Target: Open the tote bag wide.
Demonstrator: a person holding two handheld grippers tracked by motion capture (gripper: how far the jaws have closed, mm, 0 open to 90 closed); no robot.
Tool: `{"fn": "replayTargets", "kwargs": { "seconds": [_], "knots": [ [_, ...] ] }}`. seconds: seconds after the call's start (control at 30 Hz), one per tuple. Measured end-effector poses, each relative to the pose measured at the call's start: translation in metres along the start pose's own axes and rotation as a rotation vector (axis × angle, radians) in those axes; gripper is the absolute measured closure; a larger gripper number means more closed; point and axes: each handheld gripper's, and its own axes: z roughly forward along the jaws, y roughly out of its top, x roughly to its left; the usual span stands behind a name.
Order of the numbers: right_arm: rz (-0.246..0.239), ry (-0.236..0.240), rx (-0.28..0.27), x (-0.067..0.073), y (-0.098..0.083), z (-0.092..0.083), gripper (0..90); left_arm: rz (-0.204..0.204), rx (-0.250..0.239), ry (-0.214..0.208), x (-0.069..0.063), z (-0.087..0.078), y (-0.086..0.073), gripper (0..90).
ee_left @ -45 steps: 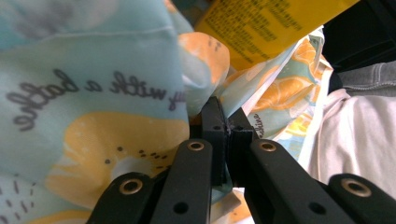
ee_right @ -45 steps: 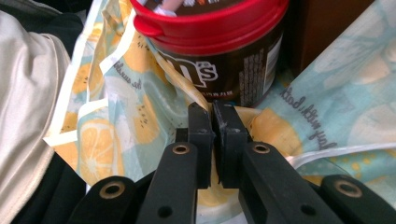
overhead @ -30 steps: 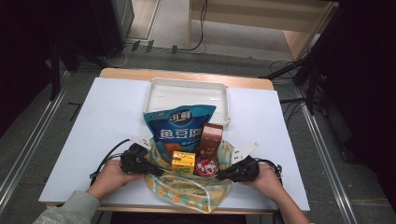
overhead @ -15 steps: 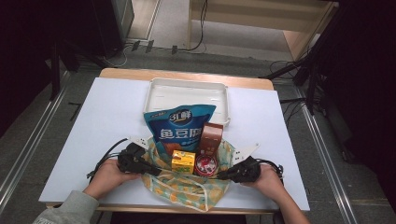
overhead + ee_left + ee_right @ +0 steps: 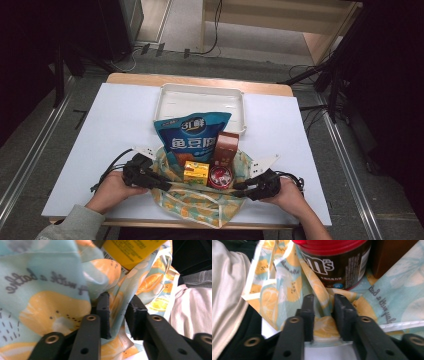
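Note:
A cloth bag [image 5: 200, 207] printed with lemons lies open at the table's near edge. In it are a blue snack bag [image 5: 192, 137], a brown box [image 5: 227, 147], a yellow box [image 5: 196, 172] and a red-lidded jar [image 5: 220, 176]. My left gripper [image 5: 167, 186] is at the bag's left rim. Its jaws have just been opening, and a fold of cloth [image 5: 117, 302] stands loose between the parted pads [image 5: 103, 315]. My right gripper [image 5: 237, 190] is at the right rim. Its jaws have also just been opening, with cloth [image 5: 323, 300] slack between them below the jar [image 5: 332, 265].
A white tray [image 5: 200, 100] lies behind the bag at the back of the white table [image 5: 115, 120]. Cables trail from both grippers. The person's sleeve [image 5: 190, 307] is close beside the bag.
The left hand has edged slightly to the left. The bag and its contents stay where they were, and the right hand has not moved.

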Motion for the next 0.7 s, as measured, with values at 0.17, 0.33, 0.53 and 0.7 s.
{"fn": "replayTargets", "kwargs": {
  "seconds": [0.17, 0.33, 0.53, 0.7],
  "knots": [
    [0.000, -0.003, -0.034, 0.007, 0.002, -0.010, 59.1, 0.014, -0.029, -0.008, -0.008, -0.008, -0.001, 62.5],
    [0.017, 0.011, -0.073, 0.011, 0.003, -0.020, 51.1, 0.028, -0.048, -0.010, -0.016, -0.015, -0.001, 55.7],
    [0.013, 0.010, -0.143, 0.018, 0.012, -0.035, 48.0, 0.061, -0.091, 0.006, -0.029, -0.032, 0.005, 50.0],
    [0.001, -0.040, -0.188, 0.020, 0.020, -0.047, 51.8, 0.067, -0.117, 0.023, -0.030, -0.045, 0.012, 50.1]
  ]
}}
